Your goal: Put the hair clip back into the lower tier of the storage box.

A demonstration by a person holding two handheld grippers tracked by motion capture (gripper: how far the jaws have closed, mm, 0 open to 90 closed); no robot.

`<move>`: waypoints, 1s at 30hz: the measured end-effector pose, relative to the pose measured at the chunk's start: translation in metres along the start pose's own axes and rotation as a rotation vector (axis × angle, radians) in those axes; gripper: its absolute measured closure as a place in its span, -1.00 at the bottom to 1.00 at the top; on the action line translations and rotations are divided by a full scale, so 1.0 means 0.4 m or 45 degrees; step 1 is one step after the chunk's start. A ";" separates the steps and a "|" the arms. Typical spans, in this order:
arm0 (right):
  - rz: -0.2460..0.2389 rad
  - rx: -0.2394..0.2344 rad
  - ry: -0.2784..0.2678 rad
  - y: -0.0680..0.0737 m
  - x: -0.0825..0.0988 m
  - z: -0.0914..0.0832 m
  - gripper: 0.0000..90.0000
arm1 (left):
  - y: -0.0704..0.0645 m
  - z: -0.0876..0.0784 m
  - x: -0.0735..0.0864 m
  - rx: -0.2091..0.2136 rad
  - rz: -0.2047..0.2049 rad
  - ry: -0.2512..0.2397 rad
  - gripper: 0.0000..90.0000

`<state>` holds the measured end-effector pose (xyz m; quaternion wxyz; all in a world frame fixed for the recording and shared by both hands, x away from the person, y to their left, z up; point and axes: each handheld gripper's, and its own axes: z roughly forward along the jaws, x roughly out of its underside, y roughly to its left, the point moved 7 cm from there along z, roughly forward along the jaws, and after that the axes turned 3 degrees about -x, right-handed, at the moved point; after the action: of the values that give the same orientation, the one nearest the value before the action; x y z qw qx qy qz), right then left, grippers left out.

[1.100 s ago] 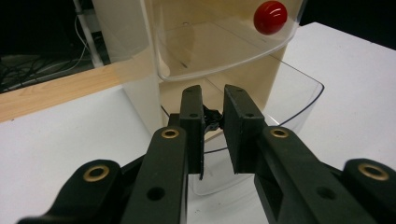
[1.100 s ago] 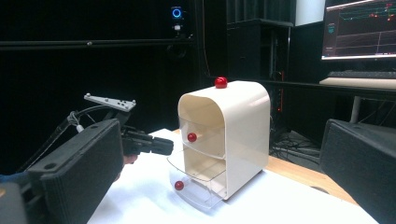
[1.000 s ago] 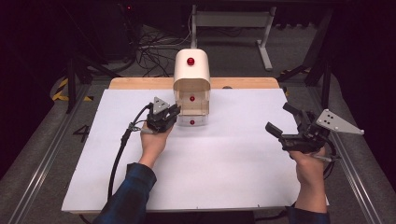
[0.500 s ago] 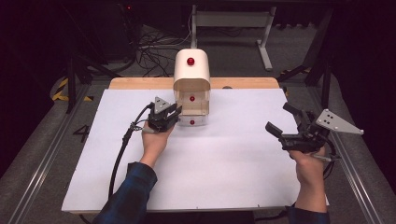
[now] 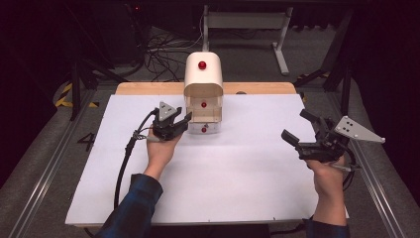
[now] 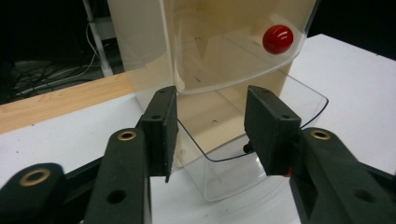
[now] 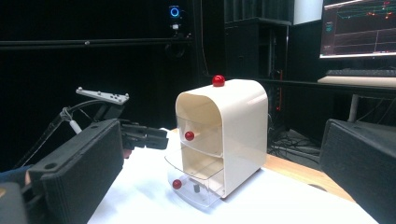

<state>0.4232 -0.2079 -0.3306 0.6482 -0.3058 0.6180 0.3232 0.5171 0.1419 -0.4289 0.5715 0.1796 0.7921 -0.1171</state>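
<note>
A cream drawer cabinet [image 5: 203, 89] is seen standing at the far middle of the desk [image 5: 237, 173], on a white sheet with a strip of bare wood along the far edge. A red knob [image 5: 202, 65] is fixed on its rounded top. Two clear drawers are fitted in its open front, each with a red knob: the upper drawer [image 7: 198, 135] is set in, and the lower drawer [image 7: 194, 184] is drawn partly out toward the near side. A small dark item is visible inside the lower drawer; what it is cannot be told.

Beyond the desk, cables [image 5: 163, 49] are spread on the floor and a grey stand [image 5: 247, 22] is placed behind the cabinet. A monitor [image 7: 359, 28] and a keyboard [image 7: 359, 73] are noted in the right gripper view. Nothing is found lying on the sheet between the grippers and the cabinet.

The left gripper [image 5: 184, 120] is held just left of the cabinet front, at the level of the lower drawer. In the left gripper view its jaws are seen apart, with the corner of the clear lower drawer framed between them; contact with the drawer cannot be confirmed. The upper drawer knob [image 6: 278, 39] is seen above the right-hand jaw.

The right gripper [image 5: 297, 128] is held well apart from the cabinet, near the right edge of the desk, with its jaws spread wide and nothing between them. The cabinet is seen far off between its jaws in the right gripper view.
</note>
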 end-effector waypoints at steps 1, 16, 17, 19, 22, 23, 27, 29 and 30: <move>0.001 0.000 0.002 0.000 0.001 0.001 -0.99 | 0.000 -0.004 -0.002 0.005 0.000 -0.004 0.18; -0.001 0.000 0.021 0.002 0.008 0.007 -0.99 | -0.006 -0.055 -0.026 0.051 0.018 -0.077 -0.16; -0.002 -0.001 0.021 0.002 0.008 0.007 -0.99 | -0.005 -0.059 -0.027 0.051 0.019 -0.080 -0.17; -0.003 -0.008 0.022 0.003 0.008 0.008 -0.99 | -0.004 -0.066 -0.027 0.055 0.019 -0.083 -0.20; 0.001 -0.011 0.028 0.005 0.009 0.010 -0.99 | -0.003 -0.076 -0.029 0.058 0.027 -0.095 -0.22; 0.002 -0.011 0.028 0.005 0.010 0.010 -0.99 | -0.002 -0.080 -0.029 0.059 0.025 -0.098 -0.23; 0.006 -0.011 0.027 0.007 0.009 0.011 -0.99 | -0.002 -0.094 -0.036 0.065 0.024 -0.119 -0.32; -0.001 -0.011 0.028 0.006 0.010 0.011 -0.99 | -0.003 -0.101 -0.040 0.066 0.029 -0.129 -0.36; -0.002 -0.010 0.030 0.006 0.010 0.011 -0.99 | -0.003 -0.103 -0.040 0.065 0.030 -0.129 -0.38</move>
<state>0.4240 -0.2026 -0.3344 0.6400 -0.3128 0.6239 0.3216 0.4856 0.1545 -0.4004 0.6076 0.1971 0.7567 -0.1394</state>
